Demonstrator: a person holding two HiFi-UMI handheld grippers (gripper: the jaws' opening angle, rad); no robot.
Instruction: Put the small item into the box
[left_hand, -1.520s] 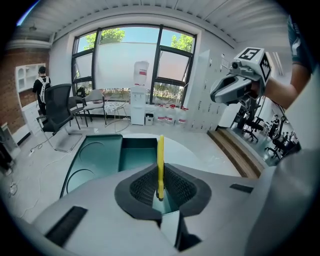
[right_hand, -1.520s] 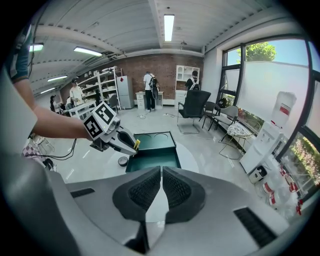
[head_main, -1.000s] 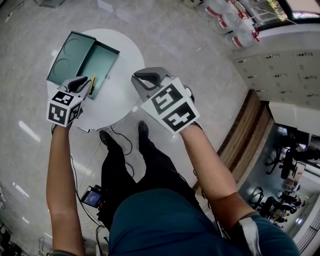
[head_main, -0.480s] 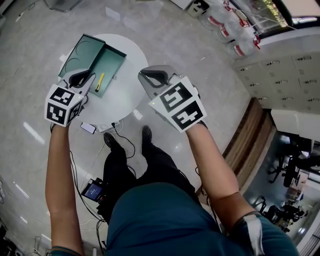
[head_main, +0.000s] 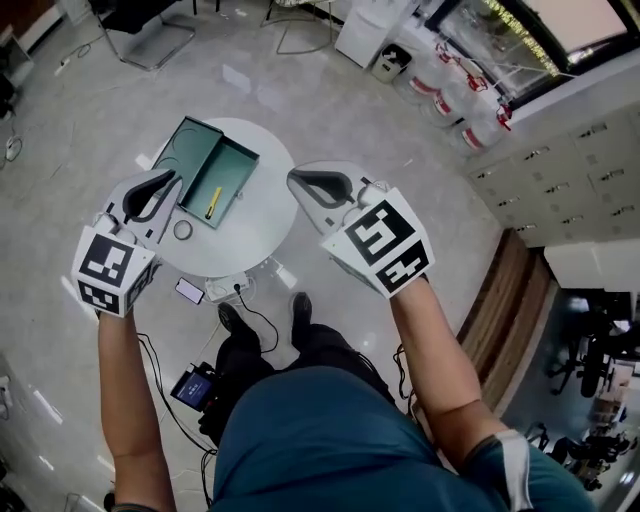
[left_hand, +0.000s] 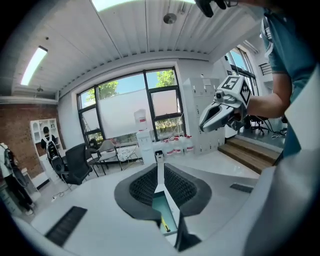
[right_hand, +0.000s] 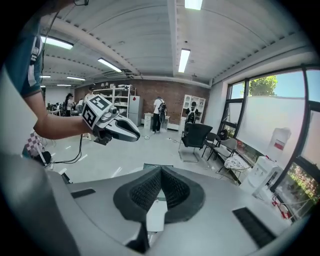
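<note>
The head camera looks steeply down from above the person (head_main: 320, 440), so the round white counter (head_main: 262, 215) and the teal box (head_main: 228, 172) sit far below and small. Each gripper camera rides low behind its own claw and looks almost level across the room. The left one faces the windows (left_hand: 130, 107), the right one the brick wall (right_hand: 175, 102). Each catches the other: the right claw (left_hand: 206, 122) at upper right, the left claw (right_hand: 132, 135) at left. The left gripper view shares a sliver of the box with the head view.
</note>
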